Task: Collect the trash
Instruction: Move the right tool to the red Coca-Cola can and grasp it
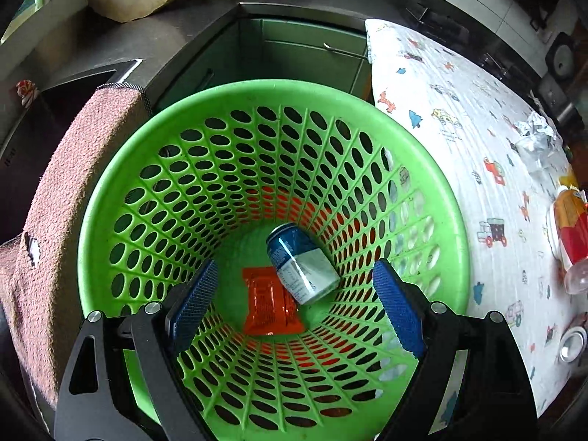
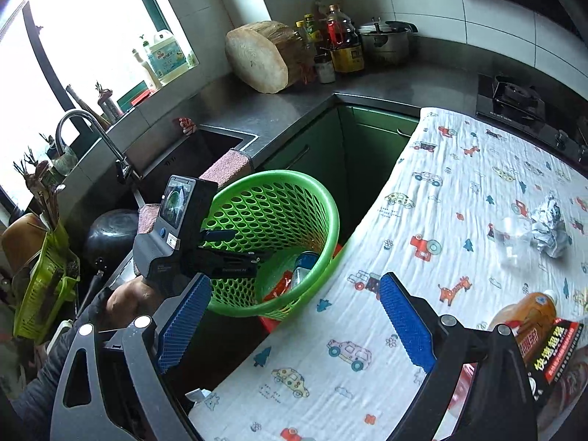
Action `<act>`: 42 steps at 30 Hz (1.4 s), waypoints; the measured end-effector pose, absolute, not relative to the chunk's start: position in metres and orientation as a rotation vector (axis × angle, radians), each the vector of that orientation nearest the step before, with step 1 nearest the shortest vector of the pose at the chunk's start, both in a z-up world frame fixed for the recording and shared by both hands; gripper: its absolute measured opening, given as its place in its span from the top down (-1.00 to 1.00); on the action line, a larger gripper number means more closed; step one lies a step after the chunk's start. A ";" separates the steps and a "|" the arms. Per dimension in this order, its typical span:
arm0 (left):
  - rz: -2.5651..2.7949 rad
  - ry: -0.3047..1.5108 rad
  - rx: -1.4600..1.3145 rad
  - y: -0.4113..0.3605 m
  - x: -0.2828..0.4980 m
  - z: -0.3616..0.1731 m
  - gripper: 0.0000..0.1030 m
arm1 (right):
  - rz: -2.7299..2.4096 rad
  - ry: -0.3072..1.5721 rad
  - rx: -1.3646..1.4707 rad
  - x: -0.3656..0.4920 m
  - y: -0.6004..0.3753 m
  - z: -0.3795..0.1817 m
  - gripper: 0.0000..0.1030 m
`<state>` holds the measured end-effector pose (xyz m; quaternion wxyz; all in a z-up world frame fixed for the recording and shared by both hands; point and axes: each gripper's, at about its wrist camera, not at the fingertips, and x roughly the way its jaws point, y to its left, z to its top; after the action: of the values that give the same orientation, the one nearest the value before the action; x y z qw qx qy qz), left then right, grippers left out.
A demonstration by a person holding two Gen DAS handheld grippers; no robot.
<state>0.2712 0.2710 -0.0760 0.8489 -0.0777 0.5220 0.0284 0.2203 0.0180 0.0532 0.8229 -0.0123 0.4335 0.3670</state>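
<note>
A green perforated basket (image 1: 110,220) stands beside the table; it also shows in the right wrist view (image 2: 323,198). At its bottom lie a blue and white can (image 1: 299,261) and an orange wrapper (image 1: 270,301). My left gripper (image 1: 294,305) is open and empty, held over the basket mouth. My right gripper (image 2: 294,327) is open and empty above the table's near edge. On the table lie crumpled foil (image 2: 547,224), a clear plastic cup (image 2: 509,239), an orange bottle (image 2: 529,312) and a black and red packet (image 2: 558,349).
The table wears a white cloth with cartoon cars (image 2: 422,220). A pink towel (image 1: 73,169) hangs on the sink edge left of the basket. A sink with faucet (image 2: 84,128), a wooden chopping block (image 2: 261,58), bottles and a pot (image 2: 386,40) stand on the counter.
</note>
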 end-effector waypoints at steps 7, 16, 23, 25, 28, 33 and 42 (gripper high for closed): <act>0.051 0.993 -0.147 0.250 0.231 -0.036 -0.65 | 0.705 0.878 -0.018 0.179 -0.057 0.054 -0.77; -0.003 0.906 -0.153 0.211 0.184 -0.007 -0.65 | 0.553 0.855 -0.090 0.129 -0.158 0.034 -0.78; -0.053 0.879 -0.141 0.169 0.165 0.000 -0.65 | 0.525 0.866 -0.184 0.089 -0.201 0.013 -0.80; -0.066 0.870 -0.147 0.159 0.159 0.002 -0.65 | 0.538 0.872 -0.227 0.082 -0.205 0.007 -0.80; -0.084 0.867 -0.147 0.145 0.152 0.002 -0.65 | 0.578 0.884 -0.313 0.073 -0.205 -0.005 -0.80; -0.093 0.863 -0.130 0.125 0.144 0.005 -0.65 | 0.644 0.890 -0.483 0.072 -0.197 -0.022 -0.80; -0.143 0.865 -0.094 0.095 0.148 0.010 -0.65 | 0.731 0.907 -0.748 0.088 -0.177 -0.052 -0.80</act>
<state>0.1483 0.0946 0.0103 0.9044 -0.0453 0.4185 -0.0694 0.0876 -0.1766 -0.0522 0.7698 -0.3450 0.4180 0.3371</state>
